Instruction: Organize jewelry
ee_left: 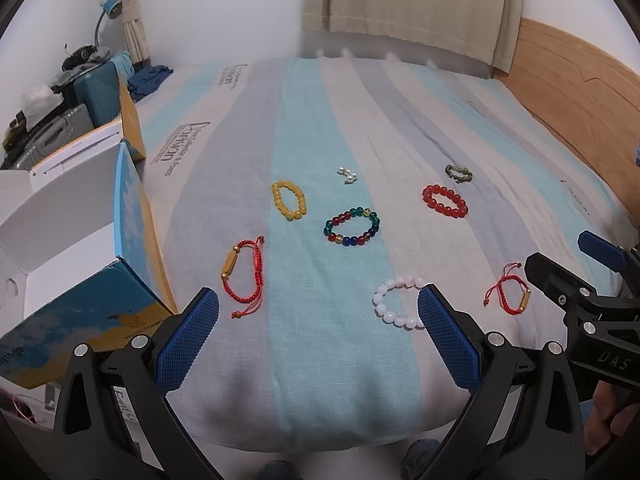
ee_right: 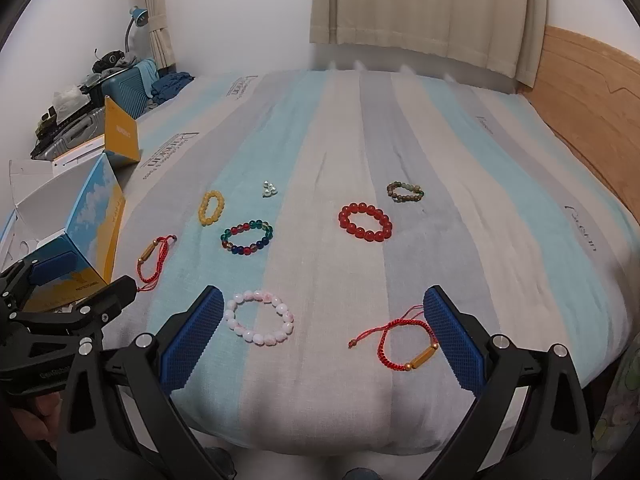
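We see matt woven bedsheet (ee_left: 320, 340), glossy glass-like red beads (ee_right: 365, 222), braided cord bracelet (ee_right: 404, 340), cardboard box (ee_left: 80, 240), wooden headboard (ee_left: 568, 92)

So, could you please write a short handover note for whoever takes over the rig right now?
Left claw: open, empty, above the near edge of the bed.
Right claw: open, empty, beside it.
Eight pieces lie loose on the bed, among them the pink bead bracelet, red cord bracelet and multicolour bead bracelet.
The open box stands at the left.
Done: nothing visibly sorted.
Left: every piece.
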### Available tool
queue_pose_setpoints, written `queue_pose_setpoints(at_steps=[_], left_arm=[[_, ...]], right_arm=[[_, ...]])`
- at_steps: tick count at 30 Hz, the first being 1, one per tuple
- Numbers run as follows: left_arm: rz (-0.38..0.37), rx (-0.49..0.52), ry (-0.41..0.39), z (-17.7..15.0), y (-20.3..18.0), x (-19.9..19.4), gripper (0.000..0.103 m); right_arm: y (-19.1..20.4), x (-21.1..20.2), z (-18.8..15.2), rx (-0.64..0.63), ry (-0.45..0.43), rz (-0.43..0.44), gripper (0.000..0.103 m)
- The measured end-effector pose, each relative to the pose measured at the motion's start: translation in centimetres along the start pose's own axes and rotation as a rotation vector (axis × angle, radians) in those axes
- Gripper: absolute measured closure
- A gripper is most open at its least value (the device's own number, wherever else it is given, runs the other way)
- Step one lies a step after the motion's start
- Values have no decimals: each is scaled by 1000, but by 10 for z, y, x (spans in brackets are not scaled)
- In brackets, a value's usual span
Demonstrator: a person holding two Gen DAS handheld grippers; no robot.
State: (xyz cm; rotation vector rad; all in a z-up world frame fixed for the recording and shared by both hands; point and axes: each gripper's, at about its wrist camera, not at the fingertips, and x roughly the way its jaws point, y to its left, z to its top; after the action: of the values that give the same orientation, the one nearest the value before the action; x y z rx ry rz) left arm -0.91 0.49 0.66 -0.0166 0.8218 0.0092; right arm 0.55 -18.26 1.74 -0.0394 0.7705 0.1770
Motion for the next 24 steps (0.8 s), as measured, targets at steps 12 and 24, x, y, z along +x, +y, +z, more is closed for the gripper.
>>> queue_pose_setpoints(at_steps=[12, 24], left_arm=[[-1, 5, -3, 0, 0, -1, 6], [-42, -27, -16, 1, 5, 0, 6]], right_arm=[[0, 1, 0, -6, -4, 1, 7], [1, 1, 1, -9, -7, 2, 7]])
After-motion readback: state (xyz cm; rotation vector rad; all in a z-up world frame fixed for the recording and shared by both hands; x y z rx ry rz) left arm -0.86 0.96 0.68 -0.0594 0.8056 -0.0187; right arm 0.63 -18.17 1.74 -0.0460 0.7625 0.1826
